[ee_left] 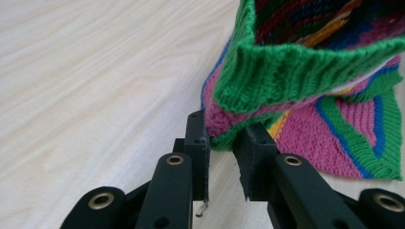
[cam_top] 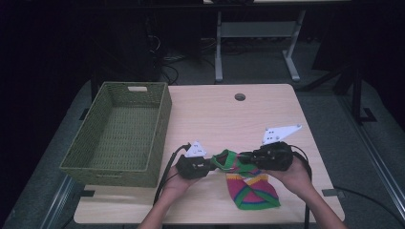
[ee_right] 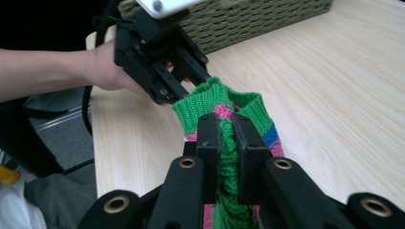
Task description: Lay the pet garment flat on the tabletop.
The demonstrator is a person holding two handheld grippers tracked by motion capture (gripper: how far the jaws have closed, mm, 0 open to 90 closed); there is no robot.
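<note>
Two grippers clamp one striped sock near the table's front edge. The left gripper pinches the green cuff at its lower corner; the right gripper is closed on the cuff's opposite side, lifting it open. A green basket stands at the left.
</note>
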